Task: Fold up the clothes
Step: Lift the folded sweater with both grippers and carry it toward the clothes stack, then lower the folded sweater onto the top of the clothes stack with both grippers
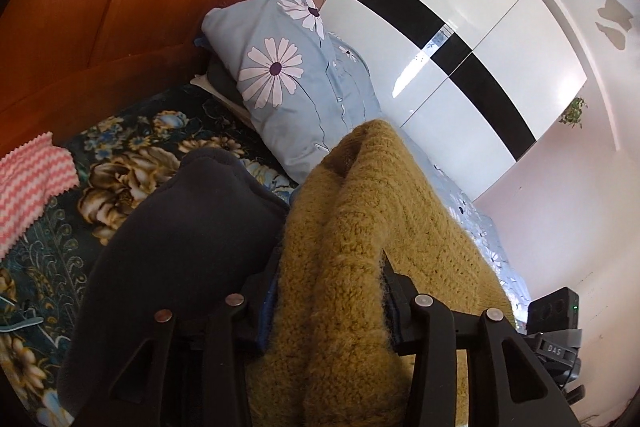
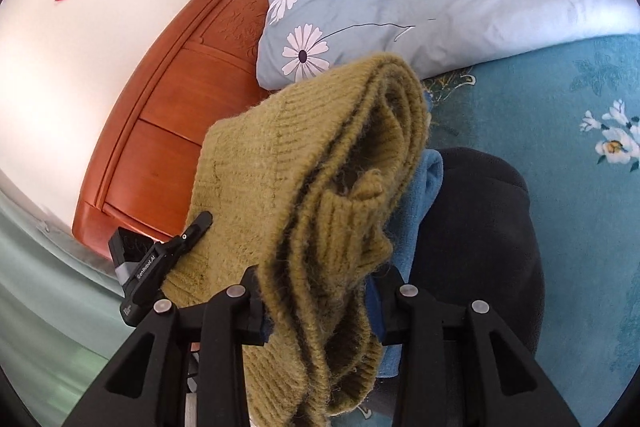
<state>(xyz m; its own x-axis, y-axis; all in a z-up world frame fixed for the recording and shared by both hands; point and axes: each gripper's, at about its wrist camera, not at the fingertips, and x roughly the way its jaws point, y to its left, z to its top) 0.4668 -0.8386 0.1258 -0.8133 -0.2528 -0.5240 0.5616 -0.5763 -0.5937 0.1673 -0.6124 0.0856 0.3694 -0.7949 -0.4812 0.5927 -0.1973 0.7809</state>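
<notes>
Both tools are angled downward over the bed [image 2: 560,75]. The folded olive knit sweater [image 1: 360,227] is clamped in the left tool [image 1: 328,307] and the right tool [image 2: 320,299], above a dark fleece garment [image 1: 180,227].

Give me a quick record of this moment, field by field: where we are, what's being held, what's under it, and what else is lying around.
setting: bed with floral bedspread, wooden headboard
held item: folded mustard knit sweater, bunched in several layers
left gripper: sweater between its jaws, one end
right gripper: sweater between its jaws, other end
below sweater: dark fleece garment, blue garment at its edge
nearby: blue daisy-print pillow, pink-and-white zigzag cloth
fold status: sweater folded, whether it already rests on the pile cannot be told
</notes>
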